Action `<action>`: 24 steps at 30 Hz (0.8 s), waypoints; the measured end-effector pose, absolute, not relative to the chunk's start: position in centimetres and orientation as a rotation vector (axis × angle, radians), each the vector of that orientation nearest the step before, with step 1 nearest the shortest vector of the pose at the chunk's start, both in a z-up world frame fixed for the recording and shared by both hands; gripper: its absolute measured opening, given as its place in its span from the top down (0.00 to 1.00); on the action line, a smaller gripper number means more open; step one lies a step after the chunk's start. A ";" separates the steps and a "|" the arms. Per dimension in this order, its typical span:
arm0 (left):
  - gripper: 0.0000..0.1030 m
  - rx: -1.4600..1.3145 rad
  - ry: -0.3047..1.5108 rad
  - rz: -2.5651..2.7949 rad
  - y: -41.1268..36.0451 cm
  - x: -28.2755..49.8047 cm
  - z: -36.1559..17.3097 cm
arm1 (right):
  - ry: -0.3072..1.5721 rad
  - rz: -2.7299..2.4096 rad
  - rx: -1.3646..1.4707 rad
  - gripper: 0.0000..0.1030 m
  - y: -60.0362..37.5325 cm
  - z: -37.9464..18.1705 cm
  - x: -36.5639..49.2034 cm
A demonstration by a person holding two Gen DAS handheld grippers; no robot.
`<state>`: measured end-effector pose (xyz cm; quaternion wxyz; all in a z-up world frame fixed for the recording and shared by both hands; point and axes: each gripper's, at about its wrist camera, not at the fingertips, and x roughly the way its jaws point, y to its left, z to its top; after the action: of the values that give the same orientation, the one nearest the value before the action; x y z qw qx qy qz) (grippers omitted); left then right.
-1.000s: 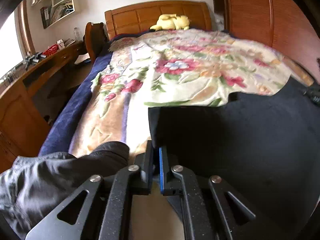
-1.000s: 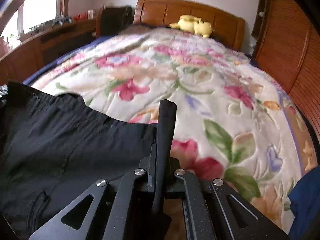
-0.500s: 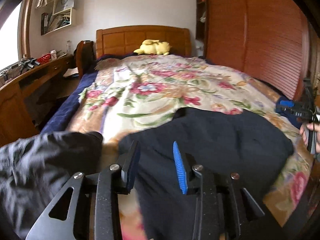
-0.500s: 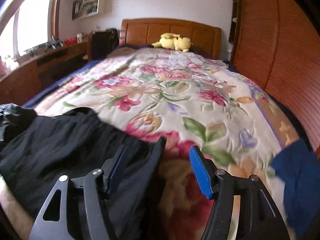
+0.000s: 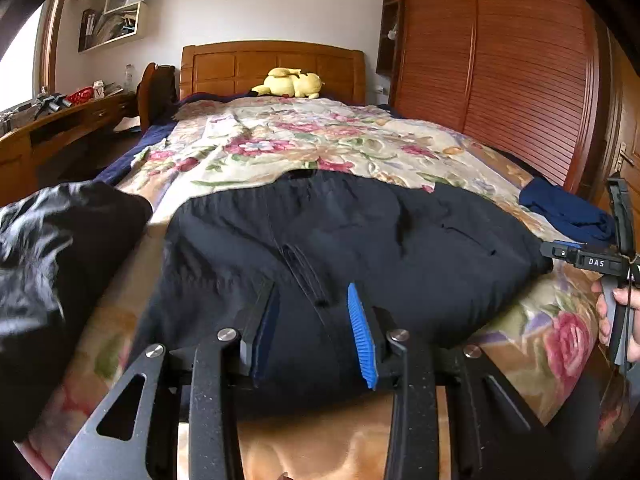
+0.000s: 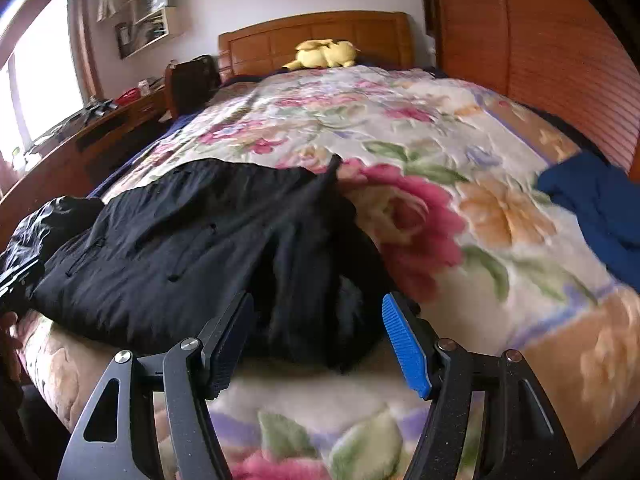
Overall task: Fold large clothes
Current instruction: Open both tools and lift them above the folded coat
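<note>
A: status? where's the garment

B: black garment [image 5: 340,232] lies spread across the near end of the bed, on the floral blanket [image 5: 288,140]. Looks like dark trousers or a jacket, pockets and a centre seam show, can't say which for sure

A: grippers?

B: left gripper [image 5: 314,330] has its jaws apart, nothing between them, hovering over the near hem around the centre seam. right gripper [image 6: 316,344] also spread wide, empty, at the right near corner of the garment where the cloth bunches up

A: so which step

B: my read: between grasps. Garment is laid out roughly flat, no fold visibly in progress, both tools free over the near edge. Can't tell how many folds it already has

A: next move needs what

B: probably two pinch points on the near edge, one per tool, then lift and carry toward the far edge, toward the headboard [image 5: 272,68]. Right corner is lumpy, so that pinch should catch all layers or the fold goes crooked

A: clutter?

B: second dark garment [image 5: 52,264] heaped on the left, just beside the black one. Blue cloth [image 6: 596,204] on the right, well apart. Yellow plush [image 5: 290,82] at the far end, out of the way
</note>
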<state>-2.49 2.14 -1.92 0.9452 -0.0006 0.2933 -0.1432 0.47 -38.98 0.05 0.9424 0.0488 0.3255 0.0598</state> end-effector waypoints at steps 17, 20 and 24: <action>0.64 0.028 0.609 -0.282 1.1 -2.7 -5.1 | 0.726 0.039 0.256 0.23 -38.7 -2.0 3.2; 0.64 0.033 0.612 -0.283 1.1 -2.6 -5.4 | 0.772 0.065 0.337 0.22 -39.2 -2.5 4.0; 0.64 0.027 0.608 -0.284 1.2 -2.5 -5.5 | 0.770 0.085 0.317 0.22 -39.0 -2.4 4.7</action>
<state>-2.54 1.16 -5.54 0.9442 0.0133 0.2983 -0.1393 4.67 -38.98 -2.37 0.9136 0.1541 0.3741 0.0413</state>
